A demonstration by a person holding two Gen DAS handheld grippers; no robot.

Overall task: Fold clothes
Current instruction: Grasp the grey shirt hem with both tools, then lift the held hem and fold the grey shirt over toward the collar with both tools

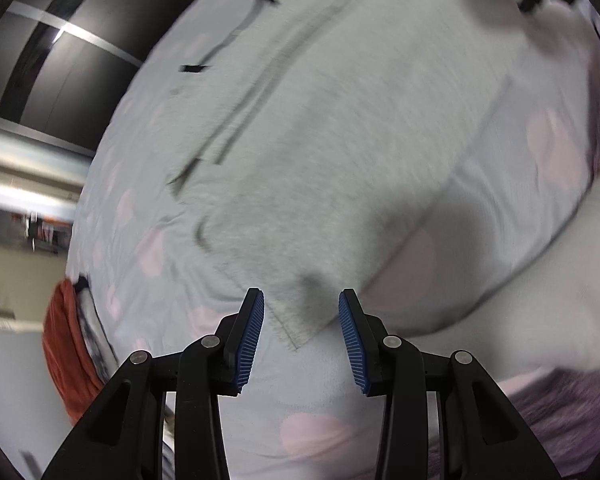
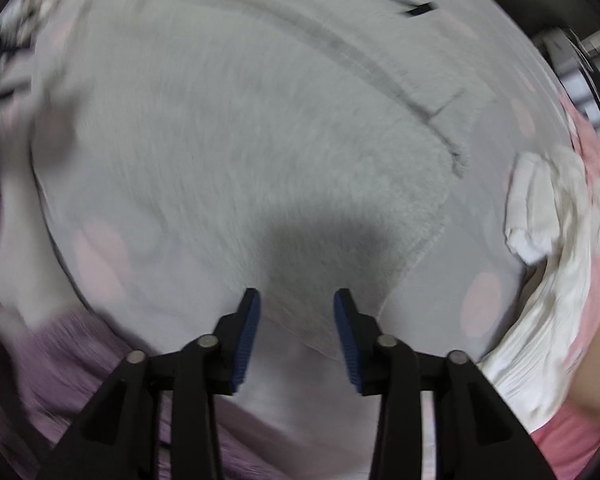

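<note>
A grey fleece garment with a dark drawstring lies flat on a pale bedsheet with pink dots. My left gripper is open, its blue pads on either side of the garment's near corner, just above it. The same garment fills the right wrist view. My right gripper is open over the garment's near edge, casting a shadow on it. Both views are blurred by motion.
An orange cloth hangs at the bed's left edge. A purple garment lies at lower right. White crumpled clothing and pink fabric lie right of the right gripper. Purple fabric lies at its left.
</note>
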